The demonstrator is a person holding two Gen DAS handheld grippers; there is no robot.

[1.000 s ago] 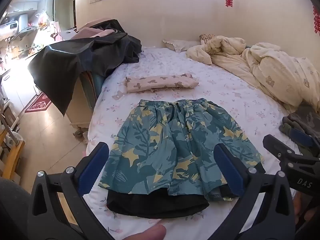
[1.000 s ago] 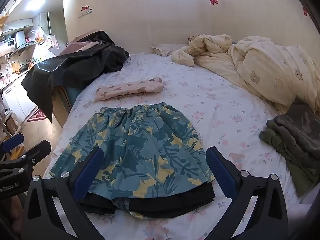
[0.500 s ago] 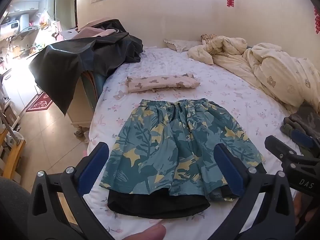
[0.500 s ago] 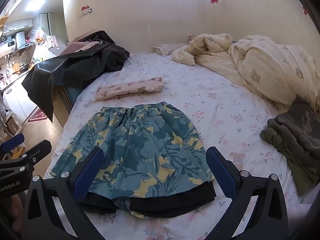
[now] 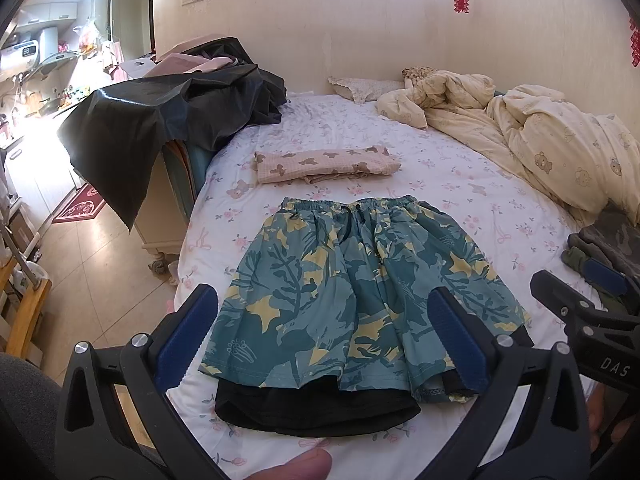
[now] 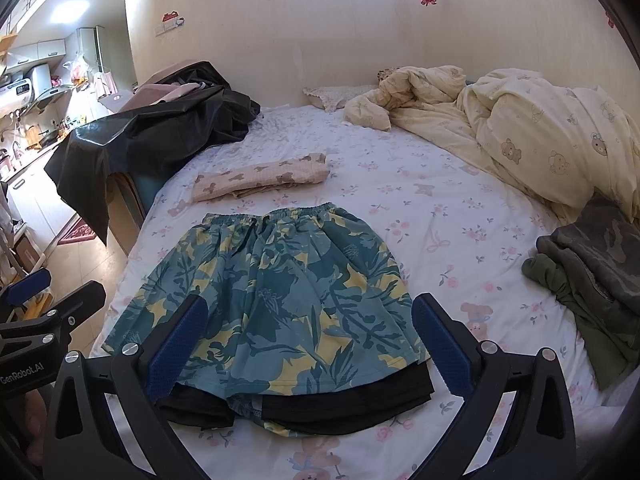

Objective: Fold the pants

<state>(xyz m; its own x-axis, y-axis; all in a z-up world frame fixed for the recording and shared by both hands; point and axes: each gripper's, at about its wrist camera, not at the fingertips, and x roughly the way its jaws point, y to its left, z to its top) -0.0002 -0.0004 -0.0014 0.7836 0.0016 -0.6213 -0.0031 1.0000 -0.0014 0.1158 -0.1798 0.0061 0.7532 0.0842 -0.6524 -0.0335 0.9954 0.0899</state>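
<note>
Teal shorts with a yellow leaf print (image 5: 360,288) lie flat on the bed, waistband away from me, black lining showing past the near hems. They also show in the right wrist view (image 6: 276,304). My left gripper (image 5: 324,336) is open and empty, held above the near hems. My right gripper (image 6: 308,344) is open and empty, also above the near hems. Each gripper shows at the edge of the other's view.
A folded pink bear-print garment (image 5: 324,164) lies beyond the waistband. A cream duvet (image 6: 520,132) is heaped at the far right. Dark green clothes (image 6: 592,276) lie at the right edge. Black sheeting (image 5: 168,120) covers furniture left of the flowered bedsheet (image 6: 440,208).
Both grippers have drifted slightly; the shorts sit a touch lower in the left view. Nothing was gripped or moved.
</note>
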